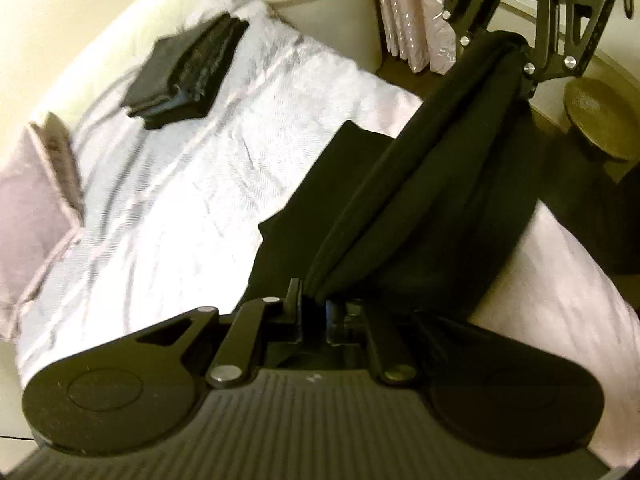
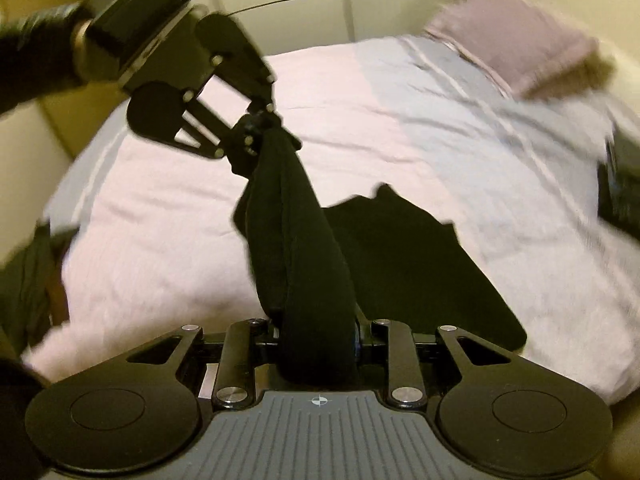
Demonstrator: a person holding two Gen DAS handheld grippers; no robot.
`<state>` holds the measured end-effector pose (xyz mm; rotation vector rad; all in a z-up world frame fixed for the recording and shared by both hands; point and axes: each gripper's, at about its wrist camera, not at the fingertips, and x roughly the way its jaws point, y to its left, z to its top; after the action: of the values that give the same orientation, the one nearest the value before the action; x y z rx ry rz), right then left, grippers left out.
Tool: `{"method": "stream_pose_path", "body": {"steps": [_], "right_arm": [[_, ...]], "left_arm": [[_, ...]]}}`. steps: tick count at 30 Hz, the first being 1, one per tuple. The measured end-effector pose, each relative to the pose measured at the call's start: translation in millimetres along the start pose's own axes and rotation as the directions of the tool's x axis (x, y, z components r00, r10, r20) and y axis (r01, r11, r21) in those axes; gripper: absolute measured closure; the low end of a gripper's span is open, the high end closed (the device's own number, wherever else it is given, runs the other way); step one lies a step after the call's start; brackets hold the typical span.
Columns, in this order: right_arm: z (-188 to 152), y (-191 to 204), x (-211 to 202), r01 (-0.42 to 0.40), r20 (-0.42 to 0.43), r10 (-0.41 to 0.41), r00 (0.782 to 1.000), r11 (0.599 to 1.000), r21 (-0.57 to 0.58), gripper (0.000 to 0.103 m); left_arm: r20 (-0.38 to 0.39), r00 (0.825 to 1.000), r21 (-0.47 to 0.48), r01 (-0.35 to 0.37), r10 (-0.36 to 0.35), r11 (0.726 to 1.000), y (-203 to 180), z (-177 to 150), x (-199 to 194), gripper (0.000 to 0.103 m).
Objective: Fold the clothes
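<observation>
Partly hidden garment (image 1: pixel 440 184), blurred pillow (image 2: pixel 516 36).

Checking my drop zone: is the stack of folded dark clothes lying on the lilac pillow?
No, the stack of folded dark clothes lies on the white bedsheet, apart from the lilac pillow.

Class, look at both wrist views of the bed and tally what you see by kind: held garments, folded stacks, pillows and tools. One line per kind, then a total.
Black garment held stretched between both tools: 1
Stack of folded dark clothes on the bed: 1
Pillow: 1
Tools, left tool and right tool: 2
Total: 5
</observation>
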<state>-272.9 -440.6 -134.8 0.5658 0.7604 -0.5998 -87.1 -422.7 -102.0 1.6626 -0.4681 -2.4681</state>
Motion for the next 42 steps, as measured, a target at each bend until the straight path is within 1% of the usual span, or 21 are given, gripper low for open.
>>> {"method": "stream_pose_path", "body": {"steps": [3,7,11,14,16,17,19,21,22,24,26,28,30,32,33,34,35,36,37,40,42], "right_arm": [[-5.7,-69.1,15.3,-0.071,-0.005,0.073,0.997,0.984,0.160,0.076],[-17.8,-146.0,36.9,-0.150,-0.004,0.162,0.987,0.922,0.356,0.076],[-31.7,-196.4,59.7,-0.185,0.009,0.206,0.978,0.859,0.478,0.076],[-40.2,-227.0,84.6,-0.185,0.003,0.220,0.976,0.812,0.554,0.075],[-48.2,-239.4,93.9,-0.161,-0.008,0.207,0.978,0.786,0.597,0.072],[-52.2,-244.5,95.8,-0.152,-0.006,0.198,0.980,0.771,0.618,0.069],[-59.7,-251.0,92.2,-0.144,0.017,0.178,0.984,0.733,0.664,0.064],[-64.8,-252.1,83.3,-0.136,0.048,0.145,0.988,0.703,0.698,0.051],[-67.1,-250.6,77.3,-0.129,0.061,0.123,0.991,0.688,0.714,0.047],[-71.8,-244.6,63.3,-0.111,0.082,0.074,0.994,0.654,0.749,0.038],[-77.8,-238.1,53.9,-0.104,0.100,0.041,0.994,0.618,0.780,0.037],[-82.0,-230.9,50.6,-0.104,0.116,0.017,0.993,0.586,0.804,0.037],[-86.4,-226.3,50.7,-0.106,0.131,-0.005,0.991,0.554,0.826,0.037],[-90.3,-226.6,56.7,-0.119,0.151,-0.023,0.988,0.503,0.856,0.037],[-92.2,-227.6,60.7,-0.128,0.161,-0.031,0.986,0.473,0.872,0.045],[-92.5,-229.0,65.8,-0.132,0.166,-0.038,0.985,0.450,0.883,0.059],[-91.5,-231.0,70.6,-0.123,0.159,-0.045,0.986,0.437,0.891,0.066],[-90.7,-233.1,73.6,-0.107,0.143,-0.053,0.988,0.426,0.899,0.070],[-89.3,-235.1,75.2,-0.097,0.135,-0.059,0.989,0.423,0.901,0.071],[-82.4,-240.1,70.8,-0.086,0.133,-0.073,0.988,0.454,0.887,0.073],[-82.3,-244.5,75.5,-0.063,0.107,-0.070,0.992,0.464,0.883,0.073]], "left_arm": [[-0.039,0.997,-0.002,0.070,-0.070,0.998,28.3,22.2,54.6,0.094],[-0.085,0.984,-0.039,0.154,-0.157,0.987,54.4,36.3,121.2,0.094],[-0.111,0.969,-0.092,0.209,-0.218,0.974,73.5,36.6,173.3,0.092],[-0.118,0.962,-0.155,0.227,-0.246,0.961,87.5,30.5,203.2,0.084],[-0.106,0.965,-0.207,0.214,-0.239,0.955,98.3,25.6,212.4,0.070],[-0.093,0.968,-0.235,0.207,-0.234,0.950,104.6,22.8,212.8,0.069],[-0.047,0.971,-0.302,0.209,-0.234,0.930,120.5,12.7,201.2,0.070],[-0.034,0.979,-0.367,0.177,-0.203,0.913,136.3,-1.4,186.1,0.067],[-0.033,0.980,-0.399,0.165,-0.194,0.902,142.2,-9.6,178.8,0.066],[-0.025,0.983,-0.491,0.148,-0.184,0.858,152.4,-33.9,160.4,0.066],[-0.009,0.980,-0.587,0.156,-0.199,0.795,154.9,-57.8,147.8,0.065],[-0.001,0.976,-0.661,0.164,-0.219,0.733,149.5,-76.3,146.8,0.063],[0.007,0.971,-0.705,0.173,-0.237,0.688,143.4,-87.0,154.5,0.063],[0.020,0.969,-0.748,0.179,-0.248,0.640,138.4,-93.0,162.9,0.063],[0.033,0.967,-0.768,0.188,-0.254,0.612,136.9,-95.2,168.9,0.063],[0.039,0.966,-0.779,0.189,-0.256,0.598,136.0,-96.3,174.0,0.065],[0.025,0.968,-0.781,0.174,-0.249,0.600,135.1,-94.8,180.4,0.067],[0.012,0.970,-0.782,0.159,-0.242,0.602,134.2,-93.3,186.8,0.071],[0.000,0.972,-0.781,0.147,-0.235,0.607,133.5,-91.5,192.4,0.073],[-0.022,0.975,-0.747,0.131,-0.222,0.652,132.3,-82.9,203.1,0.075],[-0.035,0.976,-0.739,0.120,-0.216,0.663,132.8,-80.4,212.5,0.075]]}}
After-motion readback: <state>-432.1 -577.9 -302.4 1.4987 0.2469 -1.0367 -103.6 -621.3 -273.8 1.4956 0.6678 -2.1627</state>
